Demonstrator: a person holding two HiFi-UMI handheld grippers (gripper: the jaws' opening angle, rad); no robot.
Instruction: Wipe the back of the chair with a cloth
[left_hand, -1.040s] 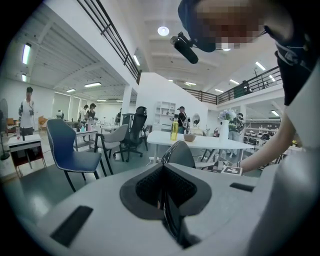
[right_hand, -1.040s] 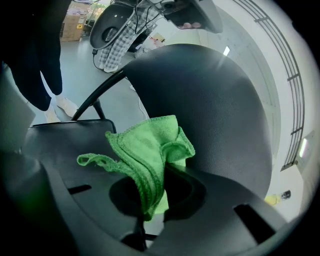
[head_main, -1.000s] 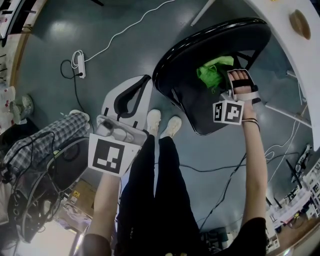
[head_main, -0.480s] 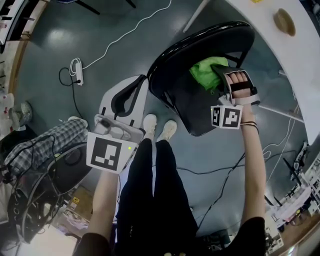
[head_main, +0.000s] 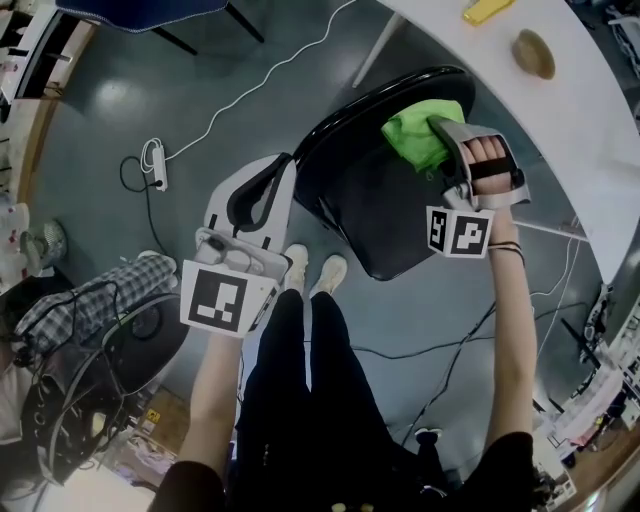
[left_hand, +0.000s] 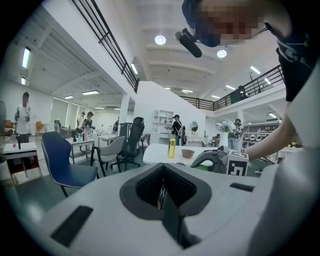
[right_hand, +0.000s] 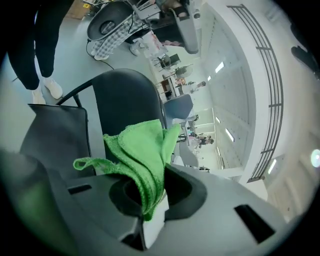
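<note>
A black chair stands in front of me in the head view, its curved backrest (head_main: 360, 115) above its seat (head_main: 395, 230). A green cloth (head_main: 418, 132) lies pressed on the inner face of the backrest near its top rim. My right gripper (head_main: 441, 136) is shut on it. In the right gripper view the cloth (right_hand: 142, 152) bunches out from between the jaws of the right gripper (right_hand: 148, 201), with the backrest (right_hand: 125, 102) just behind it. My left gripper (head_main: 247, 213) hangs left of the chair, away from it. In its own view the left gripper (left_hand: 161, 194) is shut on nothing.
A white table (head_main: 590, 130) runs along the top right, carrying a brown bowl (head_main: 535, 53) and a yellow object (head_main: 488, 10). A power strip (head_main: 153, 156) and cables lie on the grey floor. My shoes (head_main: 312, 270) stand by the chair seat. Clutter fills the lower left.
The right gripper has slid the green cloth up the backrest toward its top rim. The left gripper has stayed beside the chair.
</note>
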